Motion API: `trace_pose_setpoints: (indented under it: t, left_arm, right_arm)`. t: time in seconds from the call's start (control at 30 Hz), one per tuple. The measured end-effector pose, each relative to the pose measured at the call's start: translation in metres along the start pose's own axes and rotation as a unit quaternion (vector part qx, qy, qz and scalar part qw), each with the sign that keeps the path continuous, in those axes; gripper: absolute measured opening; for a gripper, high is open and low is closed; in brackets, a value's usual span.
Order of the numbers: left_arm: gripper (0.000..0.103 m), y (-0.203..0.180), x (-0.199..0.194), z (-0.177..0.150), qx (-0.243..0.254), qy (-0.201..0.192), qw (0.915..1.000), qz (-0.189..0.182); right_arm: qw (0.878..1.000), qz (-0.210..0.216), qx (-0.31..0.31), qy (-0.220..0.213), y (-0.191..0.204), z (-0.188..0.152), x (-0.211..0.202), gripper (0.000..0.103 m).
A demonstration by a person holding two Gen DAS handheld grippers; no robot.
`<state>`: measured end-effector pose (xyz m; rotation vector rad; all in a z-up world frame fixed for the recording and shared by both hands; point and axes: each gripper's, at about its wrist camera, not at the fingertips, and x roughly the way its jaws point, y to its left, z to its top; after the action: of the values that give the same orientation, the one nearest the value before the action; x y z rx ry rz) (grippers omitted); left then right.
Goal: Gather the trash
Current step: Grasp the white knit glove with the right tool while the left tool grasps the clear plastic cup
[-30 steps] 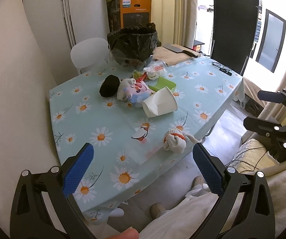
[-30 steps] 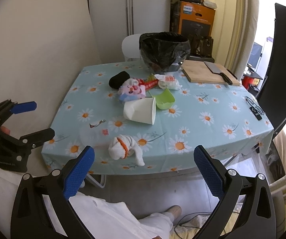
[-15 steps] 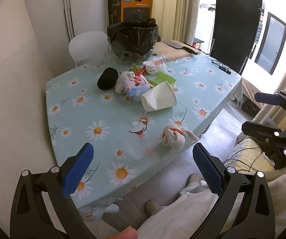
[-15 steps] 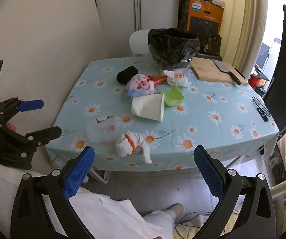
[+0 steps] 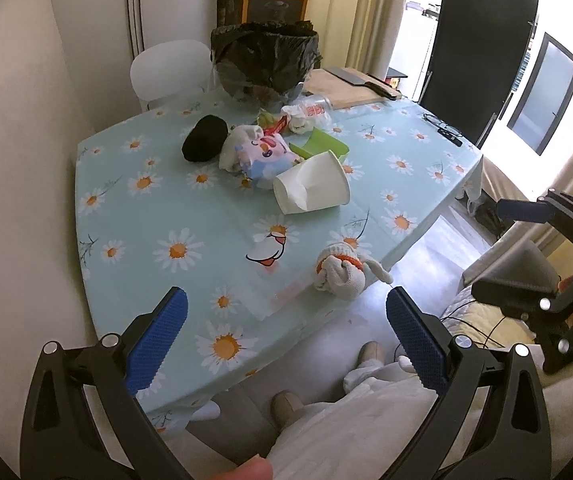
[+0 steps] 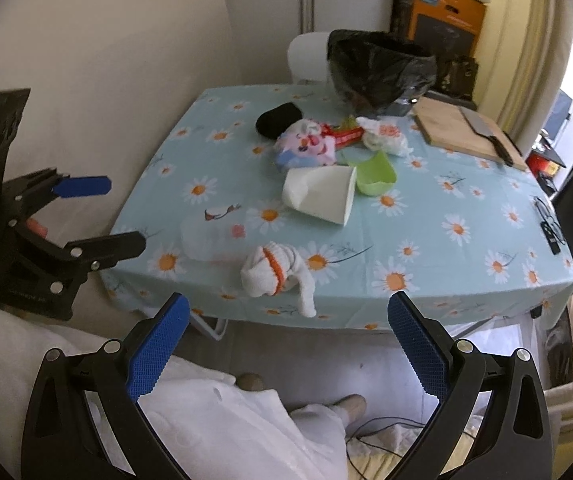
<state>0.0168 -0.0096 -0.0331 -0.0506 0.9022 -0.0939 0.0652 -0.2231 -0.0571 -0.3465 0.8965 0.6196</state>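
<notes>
Trash was found ahead of both grippers: a balled white cloth [image 6: 276, 276] lay nearest at the table [image 6: 466, 280] edge, just beyond the spread right gripper [image 6: 284, 344], left gripper [image 5: 282, 334] likewise spread; farther off, the paper cup [image 6: 320, 194], then the lined bin [image 6: 380, 70].

Glossy tablecloth [image 5: 206, 216] — paper cup [image 5: 312, 189], wooden board [image 6: 452, 126]
</notes>
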Motion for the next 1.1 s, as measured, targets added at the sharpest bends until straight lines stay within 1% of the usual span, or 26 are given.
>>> trace_pose_setpoints:
  t: [0.23,0.33,0.4,0.5,0.6,0.67,0.8,0.93,1.03,1.1]
  left_arm:
    - [0.097,0.002,0.013,0.007,0.000,0.011,0.9999,0.000]
    - [0.097,0.005,0.022,0.011,0.001,0.020,0.9998,-0.006]
    - [0.097,0.007,0.029,0.014,0.004,0.023,0.9997,-0.001]
    - [0.097,0.011,0.039,0.018,0.004,0.037,0.9993,-0.005]
    - [0.097,0.017,0.051,0.019,0.013,0.050,0.9987,0.002]
    - [0.097,0.022,0.057,0.019,0.016,0.057,0.9982,-0.001]
    - [0.097,0.029,0.069,0.017,0.023,0.072,0.9971,-0.009]
    - [0.097,0.031,0.085,0.014,0.053,0.076,0.9956,-0.017]
    - [0.097,0.031,0.096,0.013,0.065,0.079,0.9944,-0.027]
    - [0.097,0.031,0.101,0.014,0.070,0.088,0.9931,-0.035]
  right_arm:
    - [0.999,0.032,-0.028,0.025,0.000,0.006,0.016,0.095]
    - [0.998,0.038,-0.033,0.033,0.001,0.007,0.026,0.095]
    - [0.998,0.042,-0.035,0.038,0.002,0.008,0.034,0.095]
    - [0.996,0.060,-0.037,0.048,0.003,0.007,0.047,0.095]
    - [0.995,0.074,-0.039,0.052,0.005,0.006,0.061,0.095]
    - [0.994,0.083,-0.039,0.052,0.006,0.006,0.068,0.095]
    - [0.995,0.081,-0.041,0.052,0.009,0.005,0.084,0.095]
    - [0.996,0.068,-0.032,0.050,0.005,0.005,0.104,0.095]
    - [0.996,0.068,-0.024,0.052,0.000,0.003,0.120,0.095]
    - [0.996,0.067,-0.025,0.053,-0.003,0.002,0.129,0.095]
